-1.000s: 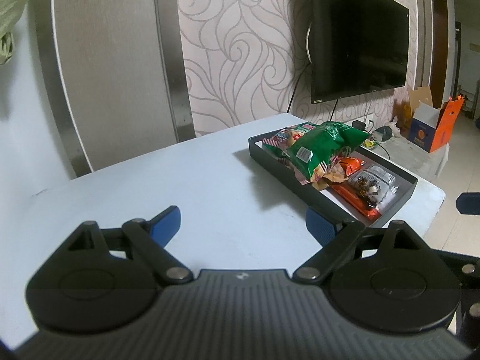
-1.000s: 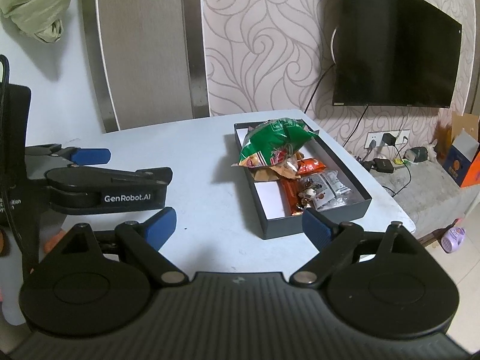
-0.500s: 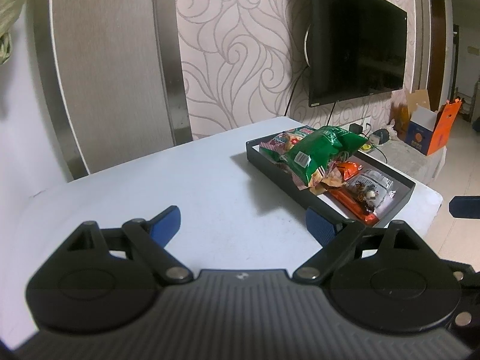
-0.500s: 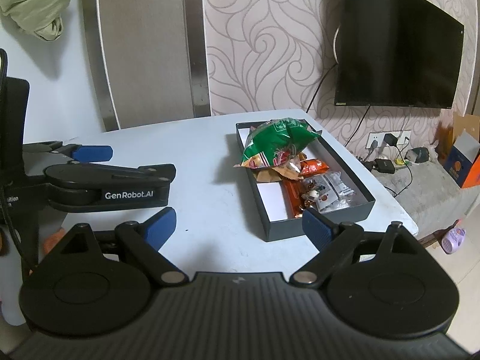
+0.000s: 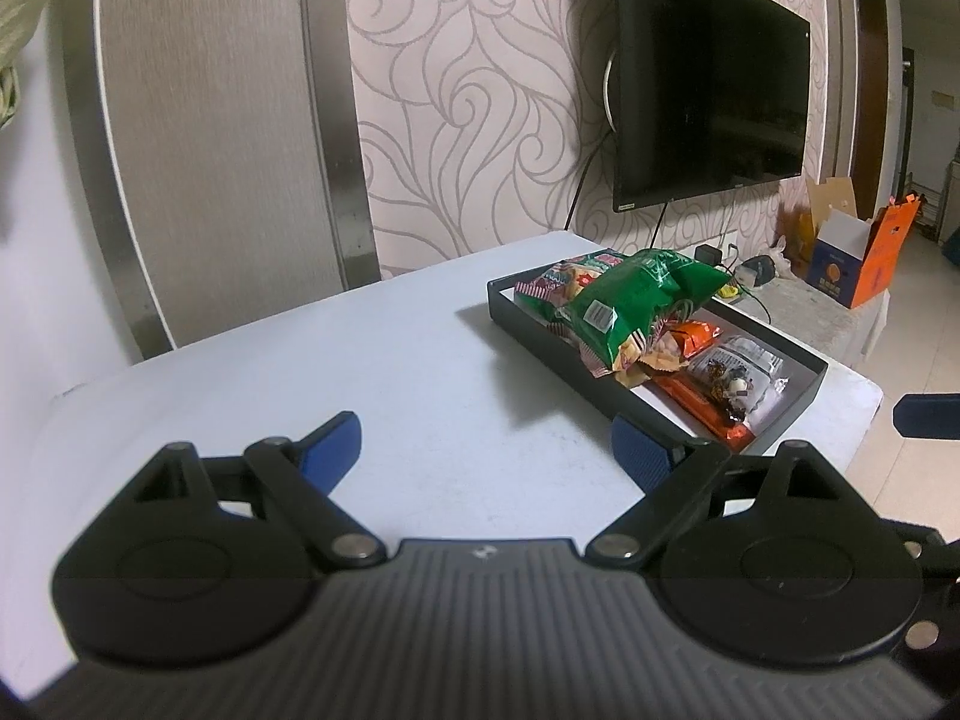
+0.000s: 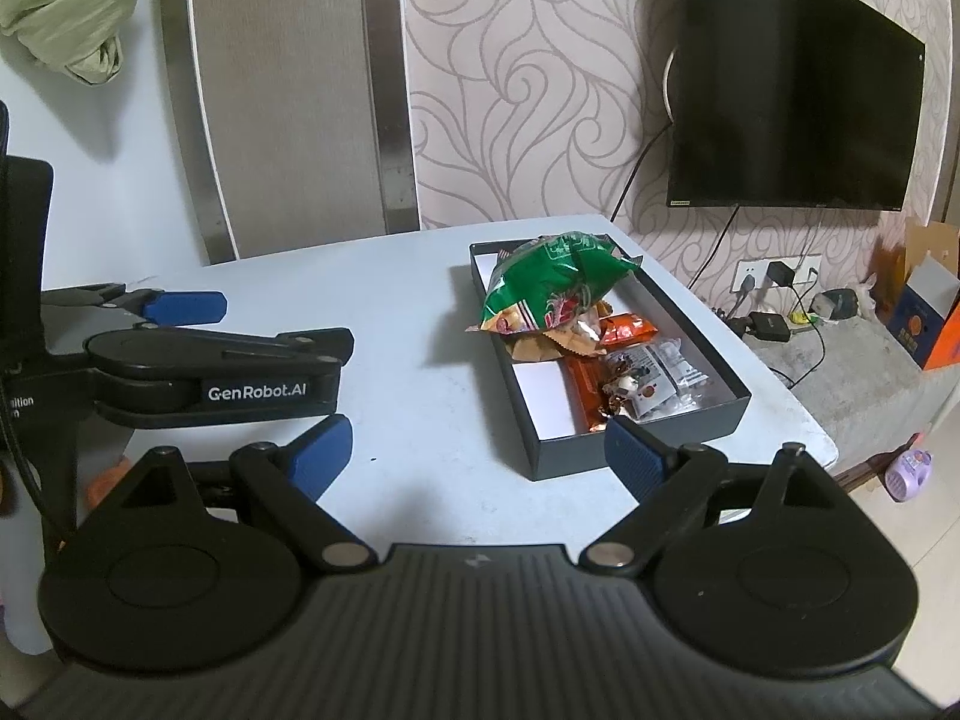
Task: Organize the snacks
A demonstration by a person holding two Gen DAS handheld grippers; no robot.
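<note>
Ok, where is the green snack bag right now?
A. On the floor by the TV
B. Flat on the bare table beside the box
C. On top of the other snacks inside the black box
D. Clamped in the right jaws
C: the green bag sits piled on other snacks inside the black box; both grippers are open and hold nothing.
</note>
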